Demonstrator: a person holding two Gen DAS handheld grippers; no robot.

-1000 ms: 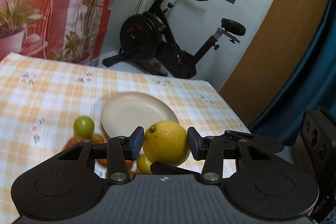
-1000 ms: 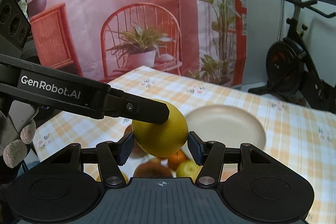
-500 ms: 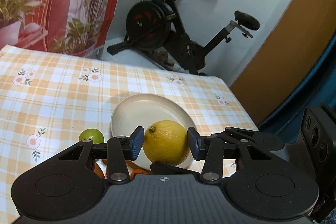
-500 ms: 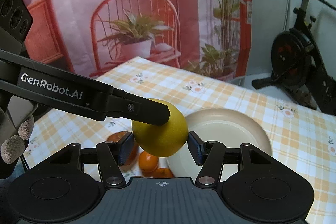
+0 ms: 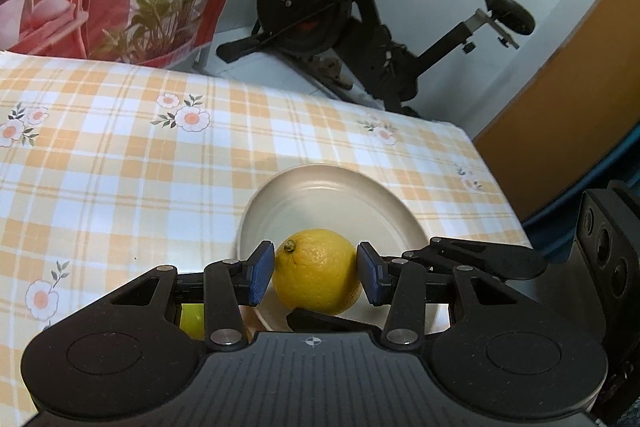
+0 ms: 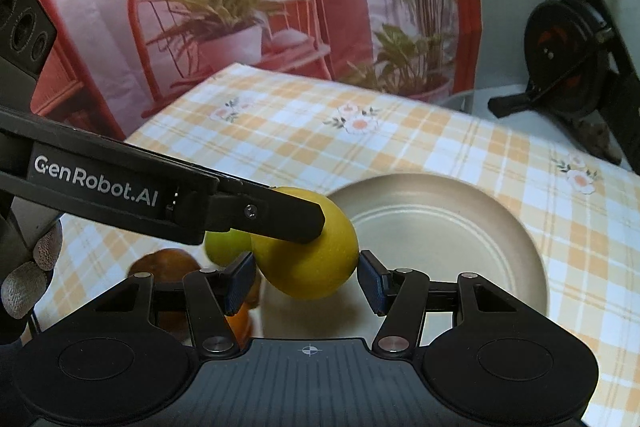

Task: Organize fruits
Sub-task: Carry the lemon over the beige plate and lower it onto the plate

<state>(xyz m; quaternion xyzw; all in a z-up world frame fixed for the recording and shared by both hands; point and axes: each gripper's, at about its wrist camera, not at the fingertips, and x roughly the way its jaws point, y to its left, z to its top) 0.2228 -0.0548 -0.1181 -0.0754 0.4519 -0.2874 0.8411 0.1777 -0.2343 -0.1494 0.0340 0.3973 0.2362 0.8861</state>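
A yellow lemon [image 5: 316,273] sits between the blue pads of my left gripper [image 5: 316,277], which is shut on it just above the near rim of a beige plate [image 5: 332,195]. In the right wrist view the same lemon [image 6: 316,259] is held by the left gripper's finger [image 6: 280,213] over the plate's [image 6: 440,223] left edge. My right gripper [image 6: 306,283] also brackets the lemon, but its pads stand slightly apart from it. A green lime [image 6: 224,247] and orange fruits [image 6: 168,263] lie to the left of the plate.
The table has an orange-checked floral cloth [image 5: 120,155]. An exercise bike [image 5: 360,11] stands beyond the far edge. A pink printed backdrop [image 6: 200,7] hangs behind the table. A gloved hand [image 6: 28,275] holds the left gripper.
Both grippers moved forward and down with the lemon, from above the fruit pile to the plate's near rim. The plate now looks larger and closer.
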